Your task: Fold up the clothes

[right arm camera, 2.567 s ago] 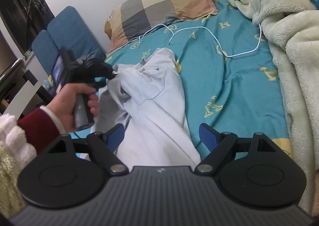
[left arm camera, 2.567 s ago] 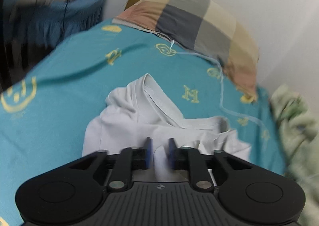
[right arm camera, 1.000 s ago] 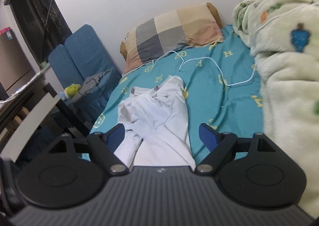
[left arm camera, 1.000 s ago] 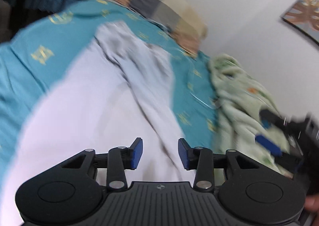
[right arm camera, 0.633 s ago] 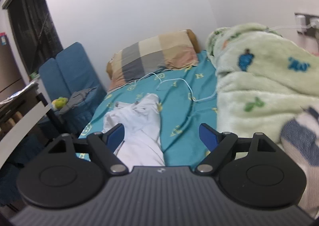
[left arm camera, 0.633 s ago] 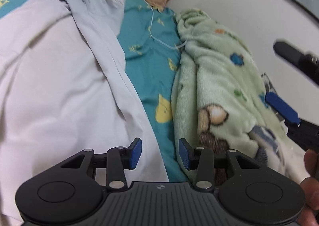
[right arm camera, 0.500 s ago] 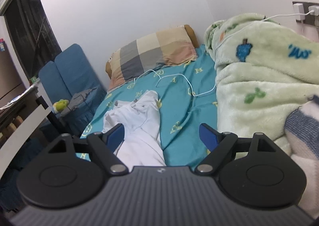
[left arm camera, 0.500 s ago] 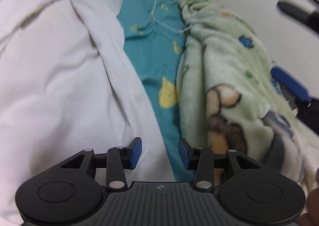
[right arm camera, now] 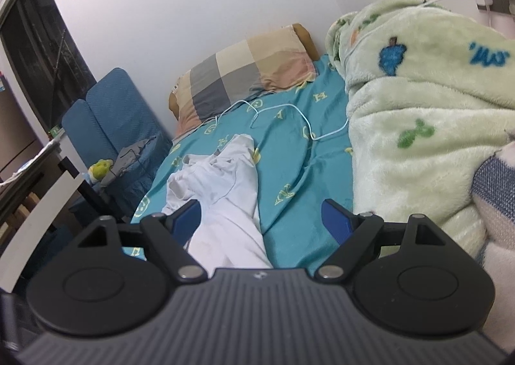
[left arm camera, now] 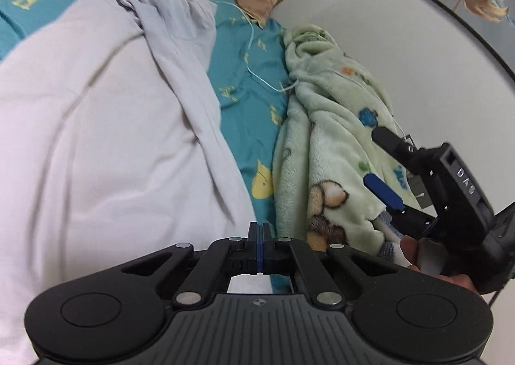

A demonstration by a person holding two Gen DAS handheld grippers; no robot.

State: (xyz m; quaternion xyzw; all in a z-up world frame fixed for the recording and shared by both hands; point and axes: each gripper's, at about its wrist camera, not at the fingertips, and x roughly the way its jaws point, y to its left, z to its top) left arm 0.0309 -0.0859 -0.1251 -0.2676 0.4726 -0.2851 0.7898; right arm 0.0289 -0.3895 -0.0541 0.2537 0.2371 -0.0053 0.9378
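White shirt (left arm camera: 96, 140) rumpled on bed; left tool (left arm camera: 257, 238) pinched together, right tool (right arm camera: 260, 217) apart.

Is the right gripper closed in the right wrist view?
No, the right gripper is wide open: its two blue pads stand far apart above the white shirt and the teal bedsheet.

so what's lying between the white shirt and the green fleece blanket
A bare strip of teal bedsheet separates the white shirt from the green fleece blanket, seen in both views.
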